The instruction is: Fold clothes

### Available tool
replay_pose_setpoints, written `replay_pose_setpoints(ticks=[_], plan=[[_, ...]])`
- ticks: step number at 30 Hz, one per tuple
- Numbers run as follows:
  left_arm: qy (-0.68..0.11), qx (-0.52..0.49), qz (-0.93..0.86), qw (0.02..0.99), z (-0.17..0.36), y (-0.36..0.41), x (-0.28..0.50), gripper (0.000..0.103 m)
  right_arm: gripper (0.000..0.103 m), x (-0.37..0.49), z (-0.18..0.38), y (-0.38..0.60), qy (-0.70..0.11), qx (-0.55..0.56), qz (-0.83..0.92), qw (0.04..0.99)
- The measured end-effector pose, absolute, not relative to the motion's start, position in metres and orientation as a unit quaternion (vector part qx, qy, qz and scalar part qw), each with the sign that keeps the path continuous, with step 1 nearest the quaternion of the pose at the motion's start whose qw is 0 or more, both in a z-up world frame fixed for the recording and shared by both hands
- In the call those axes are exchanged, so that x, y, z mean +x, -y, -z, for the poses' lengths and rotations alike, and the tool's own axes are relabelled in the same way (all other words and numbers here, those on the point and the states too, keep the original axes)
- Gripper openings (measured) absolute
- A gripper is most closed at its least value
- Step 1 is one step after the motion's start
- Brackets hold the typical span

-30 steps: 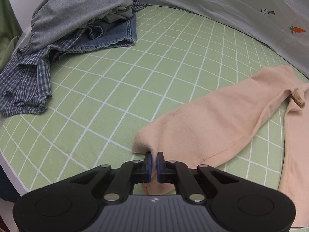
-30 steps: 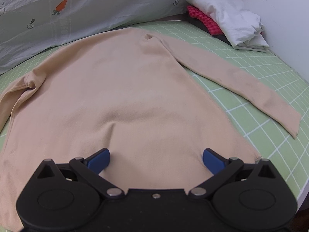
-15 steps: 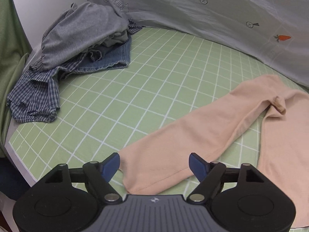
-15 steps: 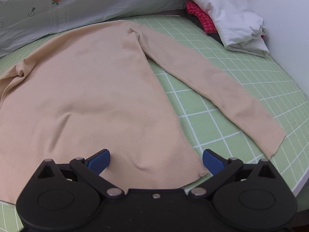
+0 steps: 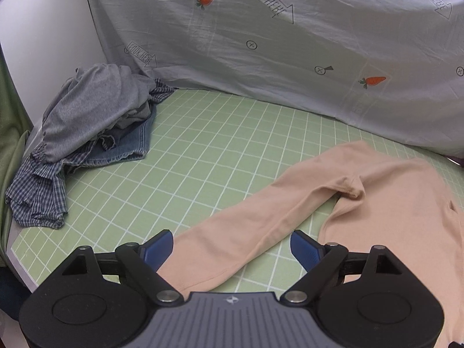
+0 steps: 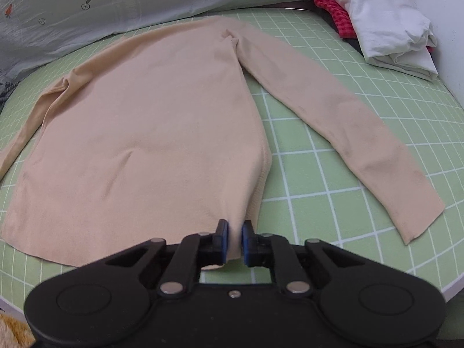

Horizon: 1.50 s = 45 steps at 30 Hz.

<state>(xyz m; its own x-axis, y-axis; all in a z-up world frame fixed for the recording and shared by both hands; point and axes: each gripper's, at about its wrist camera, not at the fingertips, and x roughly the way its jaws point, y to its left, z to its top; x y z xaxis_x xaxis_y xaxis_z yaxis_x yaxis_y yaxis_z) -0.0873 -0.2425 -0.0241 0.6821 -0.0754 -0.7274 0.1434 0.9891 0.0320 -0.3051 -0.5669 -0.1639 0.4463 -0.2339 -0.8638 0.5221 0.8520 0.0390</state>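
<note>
- Left wrist view: the left gripper has its jaws spread wide, one on either side of a sleeve of the peach sweater, gripping nothing. The sleeve runs ahead and to the right to the sweater body, flat on the green checked sheet. Far ahead to the left lies a pile of clothes; a grey printed cloth hangs behind.
- Right wrist view: the right gripper has its jaws pressed together on the sweater's hem corner. The body spreads ahead and left; the other sleeve stretches right. Folded white cloth sits far ahead on the right.
</note>
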Motion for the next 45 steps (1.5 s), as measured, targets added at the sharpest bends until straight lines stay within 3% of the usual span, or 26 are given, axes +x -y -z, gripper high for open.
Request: replay_pose_setpoints(ticks=[3, 5, 6, 7, 10, 25, 34, 36, 38, 44, 45], plan=[[-0.38, 0.054, 0.059, 0.922, 0.019, 0.251, -0.078, 0.093, 0.015, -0.3, 0.157, 0.571, -0.483, 0.152, 0.229, 0.831], [-0.381, 0.057, 0.058, 0.921, 0.021, 0.257, -0.065, 0.093, 0.045, -0.297, 0.149, 0.577, -0.459, 0.16, 0.241, 0.84], [-0.385, 0.056, 0.058, 0.919, 0.022, 0.26, -0.057, 0.093, 0.075, -0.294, 0.144, 0.581, -0.443, 0.159, 0.249, 0.846], [-0.389, 0.055, 0.058, 0.918, 0.024, 0.263, -0.048, 0.093, 0.094, -0.291, 0.139, 0.585, -0.427, 0.158, 0.258, 0.852], [-0.4, 0.062, 0.067, 0.912, 0.032, 0.276, -0.021, 0.093, 0.102, -0.271, 0.133, 0.601, -0.39, 0.166, 0.257, 0.868], [-0.481, 0.077, 0.152, 0.86, 0.118, 0.356, 0.125, 0.092, 0.103, -0.128, 0.157, 0.676, -0.426, 0.193, 0.282, 0.838], [-0.489, 0.09, 0.206, 0.843, 0.141, 0.378, 0.141, 0.041, 0.103, -0.109, 0.159, 0.677, -0.447, 0.165, 0.271, 0.836], [-0.486, 0.092, 0.208, 0.844, 0.143, 0.38, 0.141, 0.018, 0.103, -0.108, 0.159, 0.675, -0.448, 0.164, 0.27, 0.836], [-0.483, 0.094, 0.21, 0.845, 0.145, 0.382, 0.141, 0.007, 0.103, -0.107, 0.161, 0.673, -0.451, 0.163, 0.268, 0.836], [-0.454, 0.116, 0.203, 0.86, 0.137, 0.386, 0.153, 0.007, 0.103, -0.103, 0.163, 0.666, -0.457, 0.15, 0.263, 0.836], [-0.447, 0.121, 0.201, 0.863, 0.135, 0.386, 0.156, 0.012, 0.103, -0.104, 0.162, 0.664, -0.458, 0.149, 0.261, 0.836]])
